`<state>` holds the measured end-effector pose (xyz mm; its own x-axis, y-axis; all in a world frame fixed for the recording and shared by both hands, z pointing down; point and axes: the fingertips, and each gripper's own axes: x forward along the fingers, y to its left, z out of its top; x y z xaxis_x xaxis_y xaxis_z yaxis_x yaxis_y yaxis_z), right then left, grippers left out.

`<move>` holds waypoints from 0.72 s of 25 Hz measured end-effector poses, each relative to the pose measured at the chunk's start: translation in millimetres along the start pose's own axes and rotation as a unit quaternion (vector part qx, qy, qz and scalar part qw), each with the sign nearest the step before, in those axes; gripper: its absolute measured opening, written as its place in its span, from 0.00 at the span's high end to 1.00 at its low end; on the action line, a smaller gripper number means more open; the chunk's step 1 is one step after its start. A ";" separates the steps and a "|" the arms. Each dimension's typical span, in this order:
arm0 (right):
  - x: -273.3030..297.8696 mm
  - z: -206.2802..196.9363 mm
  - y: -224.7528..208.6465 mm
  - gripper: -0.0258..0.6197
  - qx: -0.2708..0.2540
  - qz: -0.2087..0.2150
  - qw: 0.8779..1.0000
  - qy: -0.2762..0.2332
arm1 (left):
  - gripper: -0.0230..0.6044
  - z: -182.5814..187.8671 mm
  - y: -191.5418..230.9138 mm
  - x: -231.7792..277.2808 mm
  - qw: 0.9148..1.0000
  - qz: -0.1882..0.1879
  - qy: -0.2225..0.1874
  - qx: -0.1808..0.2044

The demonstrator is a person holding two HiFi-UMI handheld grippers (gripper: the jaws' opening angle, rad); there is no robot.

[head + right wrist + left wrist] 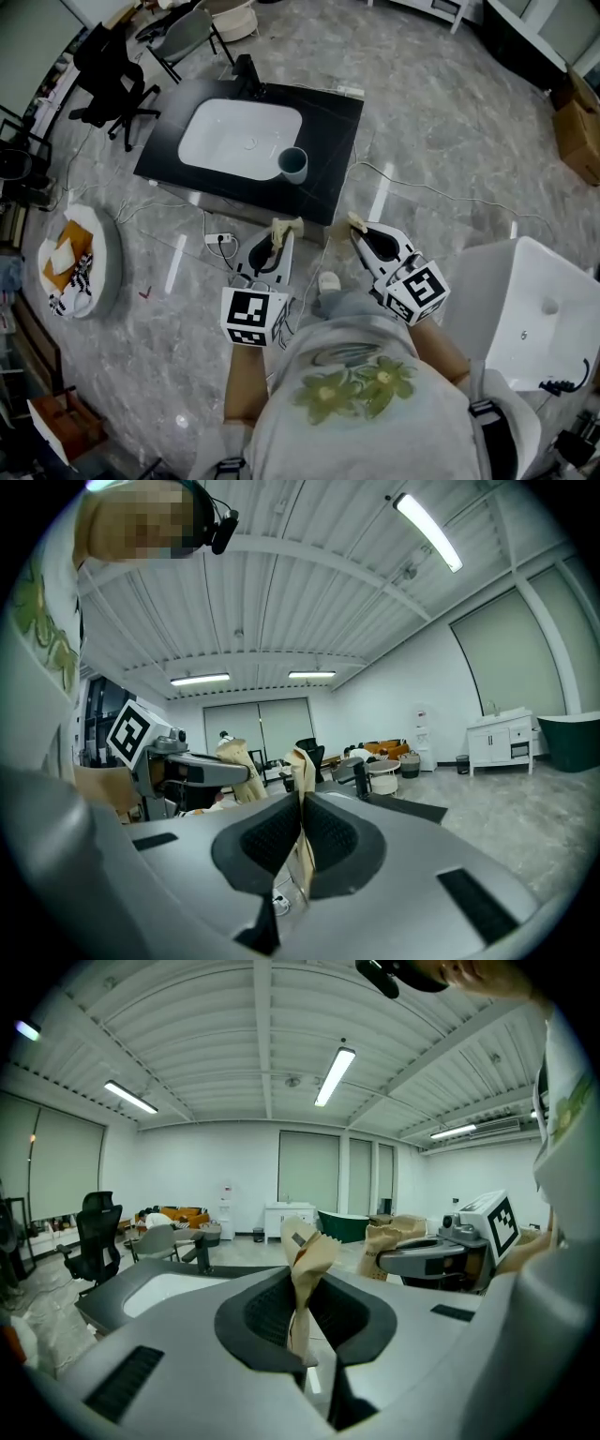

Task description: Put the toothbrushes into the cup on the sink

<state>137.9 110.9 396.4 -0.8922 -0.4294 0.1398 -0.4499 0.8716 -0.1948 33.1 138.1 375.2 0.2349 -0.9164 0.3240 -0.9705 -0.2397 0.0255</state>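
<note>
A paper-wrapped toothbrush (302, 1260) is being clamped in the left gripper (277, 239), and a second toothbrush (302, 789) is being pinched likewise in the right gripper (364, 234). Both are being held just short of the sink (234, 131). The cup (293, 165) on its black tabletop (333, 122) is seemingly empty, so both drops are judged outstanding.
</note>
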 end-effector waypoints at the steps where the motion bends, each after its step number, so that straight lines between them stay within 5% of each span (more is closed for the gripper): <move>1: 6.0 5.0 -6.4 0.89 -0.002 0.001 1.000 -0.004 | 0.88 6.9 5.3 5.3 1.000 0.003 -0.004 0.002; 18: 64.2 33.6 -58.2 0.89 -0.005 -0.004 1.000 -0.014 | 0.88 49.8 70.2 54.3 0.998 0.038 -0.046 -0.015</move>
<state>105.5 24.6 384.1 -0.8894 -0.4426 0.1146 -0.4568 0.8702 -0.1847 -19.6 55.6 347.5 0.1634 -0.9575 0.2378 -0.9865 -0.1602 0.0326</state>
